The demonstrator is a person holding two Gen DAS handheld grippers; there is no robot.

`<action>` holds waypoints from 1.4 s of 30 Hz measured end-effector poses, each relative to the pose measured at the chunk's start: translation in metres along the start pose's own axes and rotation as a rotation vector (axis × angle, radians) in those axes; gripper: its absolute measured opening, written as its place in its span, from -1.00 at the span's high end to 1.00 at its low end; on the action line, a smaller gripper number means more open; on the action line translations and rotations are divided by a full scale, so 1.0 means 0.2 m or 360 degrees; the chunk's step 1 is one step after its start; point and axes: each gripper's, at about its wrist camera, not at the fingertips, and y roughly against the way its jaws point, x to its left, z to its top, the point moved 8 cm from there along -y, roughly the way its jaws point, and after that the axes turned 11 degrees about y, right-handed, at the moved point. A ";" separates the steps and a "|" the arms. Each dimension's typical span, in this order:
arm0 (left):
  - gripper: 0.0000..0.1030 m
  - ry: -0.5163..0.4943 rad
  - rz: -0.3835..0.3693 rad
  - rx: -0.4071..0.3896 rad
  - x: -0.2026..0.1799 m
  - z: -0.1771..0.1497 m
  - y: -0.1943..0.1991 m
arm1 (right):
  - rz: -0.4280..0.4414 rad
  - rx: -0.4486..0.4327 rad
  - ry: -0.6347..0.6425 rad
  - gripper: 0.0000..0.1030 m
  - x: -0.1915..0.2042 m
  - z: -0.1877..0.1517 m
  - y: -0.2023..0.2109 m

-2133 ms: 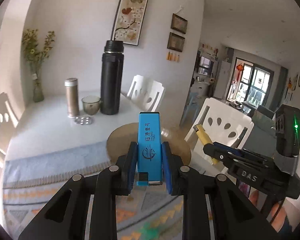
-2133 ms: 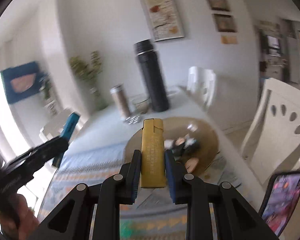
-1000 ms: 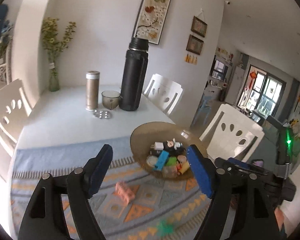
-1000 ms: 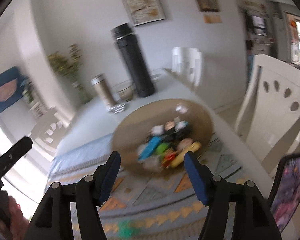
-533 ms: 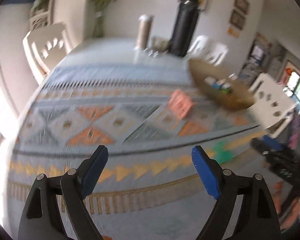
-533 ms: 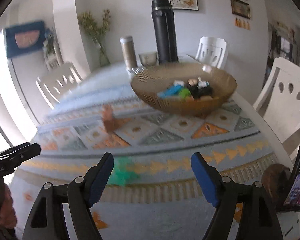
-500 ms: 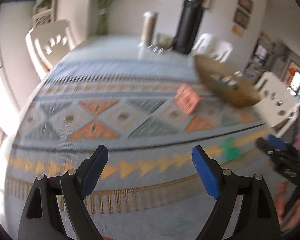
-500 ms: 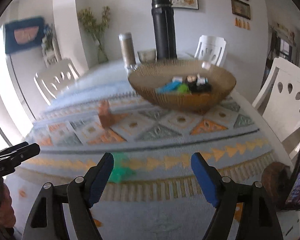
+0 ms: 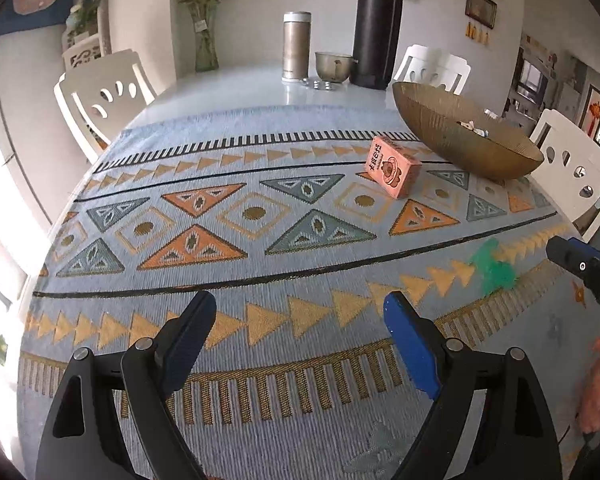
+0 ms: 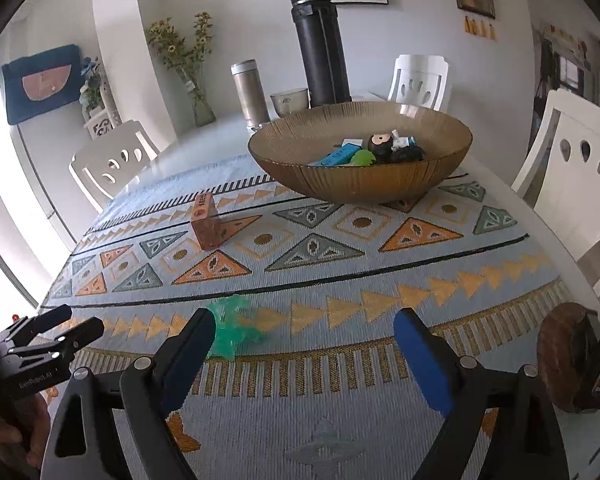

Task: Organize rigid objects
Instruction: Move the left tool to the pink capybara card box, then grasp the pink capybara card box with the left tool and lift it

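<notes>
**Two pieces left outside the bowl**

The pink box [image 9: 393, 171] and green toy [image 10: 232, 330] lie on the counter's patterned cloth [image 9: 260, 216]; several items already sit in the bowl [image 10: 360, 184]. Left tongs [image 9: 300, 332] and right tongs [image 10: 306, 340] are spread, holding nothing.

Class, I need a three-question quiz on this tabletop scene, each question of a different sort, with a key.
1. True or false: the left gripper holds the pink box.
2. Which loose item lies nearest the right gripper? A) green toy B) pink box C) flask
3. Fill in: the blue box lies inside the ____.

Key: 1. False; both grippers are open and hold nothing. 2. A. 3. bowl.
</notes>
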 end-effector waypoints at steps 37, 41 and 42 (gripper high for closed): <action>0.06 -0.0115 -0.0070 0.0237 -0.68 0.43 -0.69 | 0.0244 -0.0003 -0.0185 -0.75 -0.06 -0.01 -0.01; 0.19 -0.0108 -0.0108 0.0239 -0.59 0.41 -0.63 | 0.0254 0.0056 0.0044 -0.75 0.09 -0.01 -0.04; 0.19 -0.0111 -0.0113 0.0237 -0.57 0.40 -0.60 | 0.0250 0.0100 0.0095 -0.75 0.12 -0.02 -0.06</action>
